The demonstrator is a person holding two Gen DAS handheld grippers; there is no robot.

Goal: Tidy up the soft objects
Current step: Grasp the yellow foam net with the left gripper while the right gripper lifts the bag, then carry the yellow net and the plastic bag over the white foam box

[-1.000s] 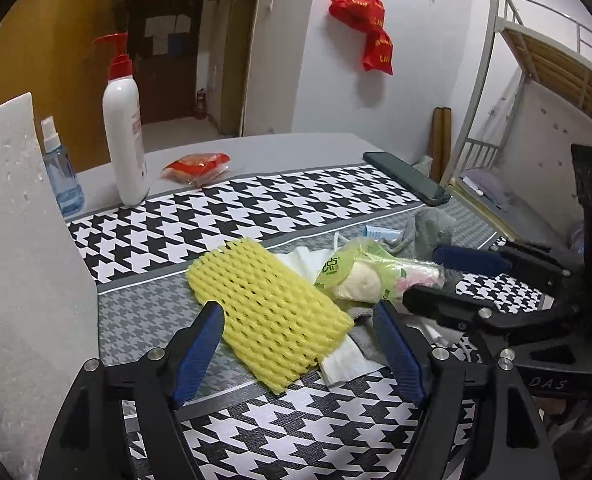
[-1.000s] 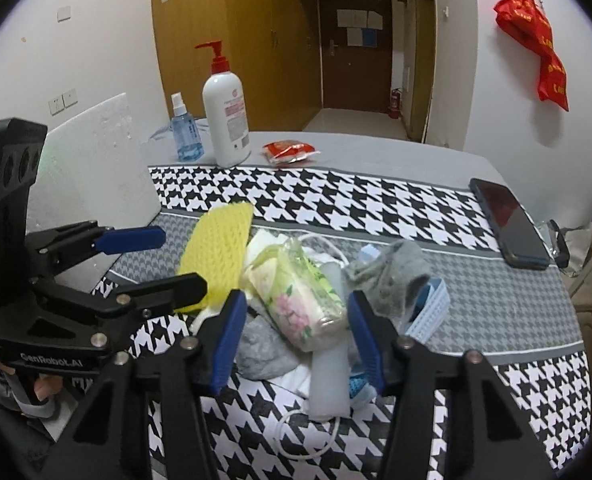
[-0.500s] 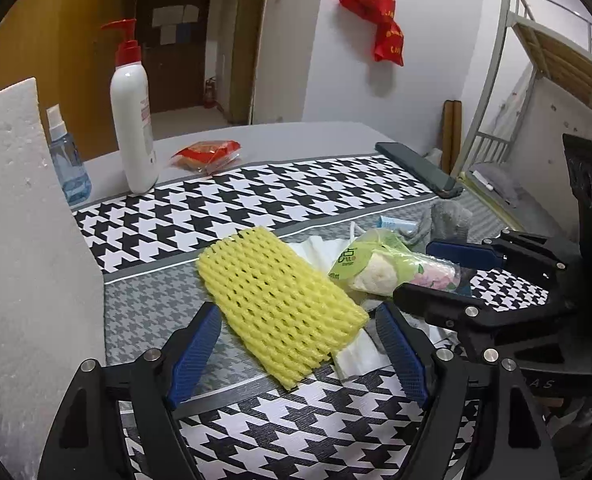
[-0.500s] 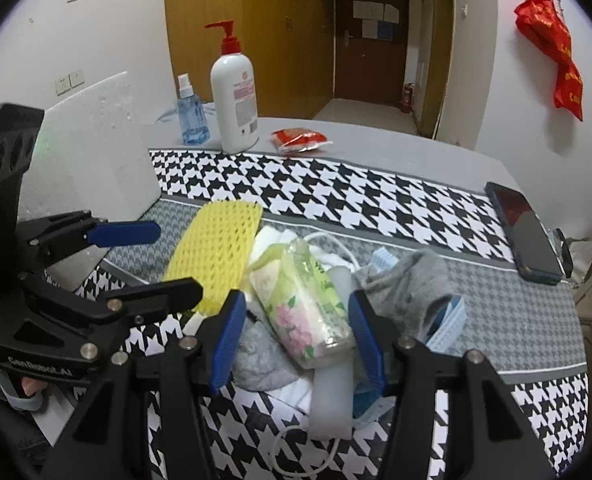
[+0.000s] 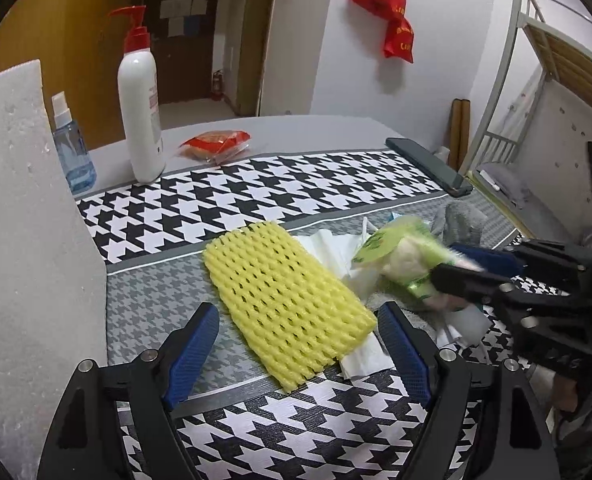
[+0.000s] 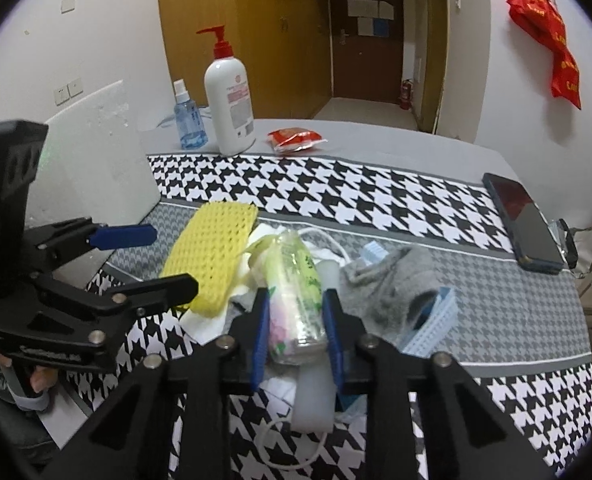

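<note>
Showing even, fairly dim indoor light and soft shadows. Bending strongly toward black fisheye corners. Smearing with motion blur on the tissue pack (image 5: pixel 400 258) in the left view; looking slightly soft and grainy in the right view.

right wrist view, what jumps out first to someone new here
The right gripper, whose jaws have just been closing, clamps a tissue pack atop the heap of soft things mid-table. Left of it lies a bright yellow foam net, with the open left gripper straddling its near end.

Glossy plastic tissue pack (image 6: pixel 296 300), yellow foam netting (image 5: pixel 283 300)
</note>
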